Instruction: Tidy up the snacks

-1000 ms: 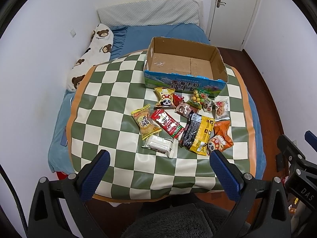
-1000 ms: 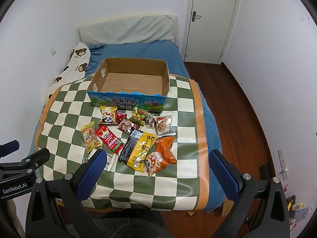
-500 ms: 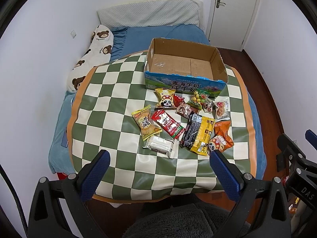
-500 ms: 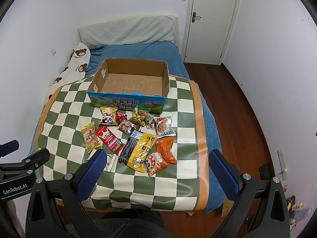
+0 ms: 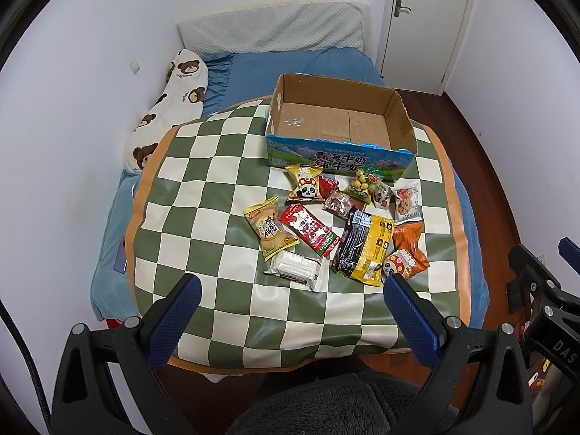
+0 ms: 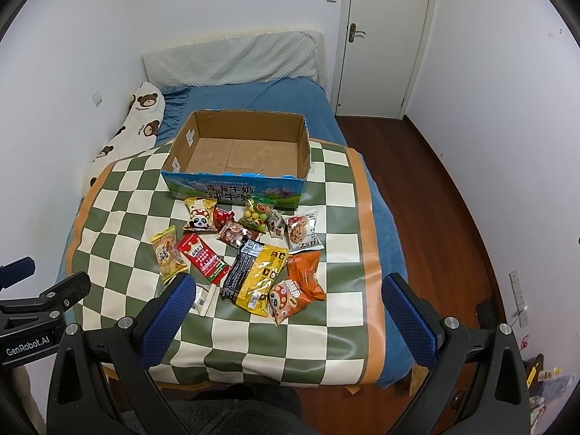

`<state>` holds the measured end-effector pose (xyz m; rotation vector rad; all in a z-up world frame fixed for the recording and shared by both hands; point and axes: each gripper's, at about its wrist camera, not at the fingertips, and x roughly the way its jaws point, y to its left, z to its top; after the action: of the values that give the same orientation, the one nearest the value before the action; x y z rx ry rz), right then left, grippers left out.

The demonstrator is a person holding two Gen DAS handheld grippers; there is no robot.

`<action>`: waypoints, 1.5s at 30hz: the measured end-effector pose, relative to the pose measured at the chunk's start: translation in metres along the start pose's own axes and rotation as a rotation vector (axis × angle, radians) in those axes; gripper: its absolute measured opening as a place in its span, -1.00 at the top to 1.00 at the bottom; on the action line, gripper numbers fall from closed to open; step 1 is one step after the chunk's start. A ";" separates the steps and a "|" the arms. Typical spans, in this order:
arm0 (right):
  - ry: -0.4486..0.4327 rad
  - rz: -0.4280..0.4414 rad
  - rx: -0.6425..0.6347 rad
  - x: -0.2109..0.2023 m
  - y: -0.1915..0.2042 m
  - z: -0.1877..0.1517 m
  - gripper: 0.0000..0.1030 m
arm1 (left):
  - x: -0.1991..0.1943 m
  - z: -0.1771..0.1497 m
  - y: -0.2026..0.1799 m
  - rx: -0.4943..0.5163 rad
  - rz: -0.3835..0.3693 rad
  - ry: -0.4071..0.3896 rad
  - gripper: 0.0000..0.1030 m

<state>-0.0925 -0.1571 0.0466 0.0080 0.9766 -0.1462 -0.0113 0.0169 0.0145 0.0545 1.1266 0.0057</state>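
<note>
**roomie_q:** Bedroom setup, right? Checkered green-and-cream cloth [image 5: 203, 195] spread over a blue bed [image 6: 253, 98], white door [image 6: 384, 36] in the far corner. What are the grippers doing?

**snackpost:** Nothing much. Left gripper [image 5: 290, 311] has its blue pads spread wide, nothing between them, hanging above the cloth's near edge. Right gripper [image 6: 286, 308] is the same — spread wide and holding nothing. In the right wrist view its left pad overlaps the white wrapped snack [image 5: 295, 266], but I can't tell if it's actually touching.

**roomie_q:** And the snacks?

**snackpost:** All loose on the cloth in a cluster just in front of the cardboard box [image 5: 337, 127], which has nothing in it. Panda packet [image 5: 306, 188] and the bag of round candies [image 5: 364, 185] sit closest to the box front. Nearer the grippers: yellow cracker pack [image 5: 268, 228], red bar [image 5: 310, 230], black-and-yellow pack [image 5: 366, 250], orange mushroom bag [image 5: 406, 257].

**roomie_q:** Room to move?

**snackpost:** Left half of the cloth is bare squares — plenty open there. Cookie packet [image 6: 302, 233] and the orange bag lie nearer the orange border on the right. Bear-print pillow [image 5: 170, 108] runs along the wall, well apart from the pile.
</note>
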 end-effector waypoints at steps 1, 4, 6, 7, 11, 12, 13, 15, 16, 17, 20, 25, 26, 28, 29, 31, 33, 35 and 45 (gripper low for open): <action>-0.001 0.000 -0.001 0.000 0.000 0.000 -1.00 | 0.000 0.002 0.001 -0.001 0.000 -0.002 -1.00; -0.002 0.001 0.000 -0.001 0.001 0.000 -1.00 | -0.001 0.001 0.002 -0.002 -0.002 -0.004 -1.00; 0.000 0.005 0.001 0.000 0.002 0.001 -1.00 | -0.001 0.000 0.002 0.001 -0.003 -0.003 -1.00; 0.004 0.009 0.002 0.000 0.002 0.002 -1.00 | -0.001 0.002 0.003 0.001 -0.003 -0.003 -1.00; 0.003 0.010 0.000 -0.001 0.006 -0.002 -1.00 | -0.001 -0.001 0.002 -0.002 -0.001 -0.003 -1.00; 0.002 0.009 -0.001 0.000 0.006 0.000 -1.00 | -0.002 0.001 0.002 -0.003 -0.002 -0.002 -1.00; 0.001 0.010 -0.002 -0.001 0.006 -0.002 -1.00 | -0.001 -0.001 0.002 -0.003 -0.003 -0.003 -1.00; 0.003 0.014 0.001 -0.001 0.007 -0.002 -1.00 | -0.001 -0.002 0.002 -0.003 -0.002 -0.003 -1.00; 0.003 0.014 0.001 0.000 0.007 -0.002 -1.00 | -0.001 -0.002 0.002 -0.003 -0.003 -0.004 -1.00; 0.005 0.015 0.002 0.001 0.008 -0.002 -1.00 | -0.001 -0.002 0.002 -0.004 -0.003 -0.002 -1.00; 0.017 0.023 0.011 0.005 0.008 -0.003 -1.00 | 0.000 -0.002 0.003 -0.003 0.001 -0.004 -1.00; 0.079 0.066 0.052 0.037 0.007 -0.009 -1.00 | 0.022 0.002 0.009 -0.002 0.044 -0.016 -1.00; 0.104 0.082 0.066 0.050 0.007 -0.012 -1.00 | 0.035 -0.001 0.012 -0.002 0.056 -0.006 -1.00; 0.150 0.104 0.089 0.076 0.006 -0.018 -1.00 | 0.062 0.001 0.015 0.010 0.084 0.018 -1.00; 0.184 0.110 0.102 0.093 0.006 -0.021 -1.00 | 0.076 0.003 0.017 0.016 0.103 0.035 -1.00; 0.232 0.130 0.133 0.124 0.005 -0.028 -1.00 | 0.106 0.006 0.021 0.027 0.131 0.076 -1.00; 0.296 0.161 0.177 0.161 0.003 -0.035 -1.00 | 0.135 0.007 0.026 0.030 0.151 0.123 -1.00; 0.344 0.204 0.217 0.196 0.004 -0.040 -1.00 | 0.167 0.009 0.030 0.023 0.138 0.182 -1.00; 0.601 0.231 0.281 0.371 0.043 -0.044 -1.00 | 0.291 0.001 0.054 -0.187 0.045 0.457 -0.99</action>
<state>0.0804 -0.1558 -0.2870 0.4429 1.5375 -0.0663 0.1164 0.0803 -0.2450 -0.0936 1.5760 0.1709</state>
